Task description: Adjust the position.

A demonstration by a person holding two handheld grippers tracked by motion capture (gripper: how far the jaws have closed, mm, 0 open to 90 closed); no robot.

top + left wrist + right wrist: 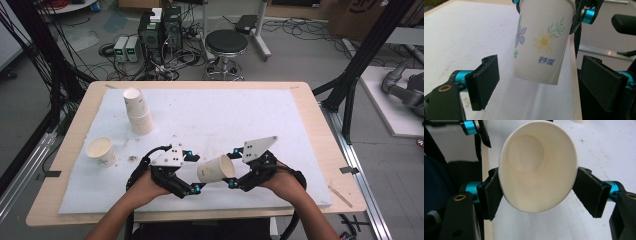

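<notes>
A white paper cup (216, 169) with a flower print (541, 42) hangs on its side above the front of the white mat (215, 115). My right gripper (233, 168) is shut on it near the rim. In the right gripper view the two black pads squeeze the cup's mouth (536, 170) into an oval, with my right gripper (540, 192) centred on it. My left gripper (196, 171) stands open around the cup's base. In the left gripper view its pads (485, 80) sit clear of the cup on both sides, my left gripper (541, 87) just below the base.
A stack of paper cups (137, 112) lies tilted at the mat's back left. A single upright cup (101, 151) stands at the left edge. The wooden table's front edge (200, 216) runs just below my hands. A stool (226, 42) and cables are on the floor beyond.
</notes>
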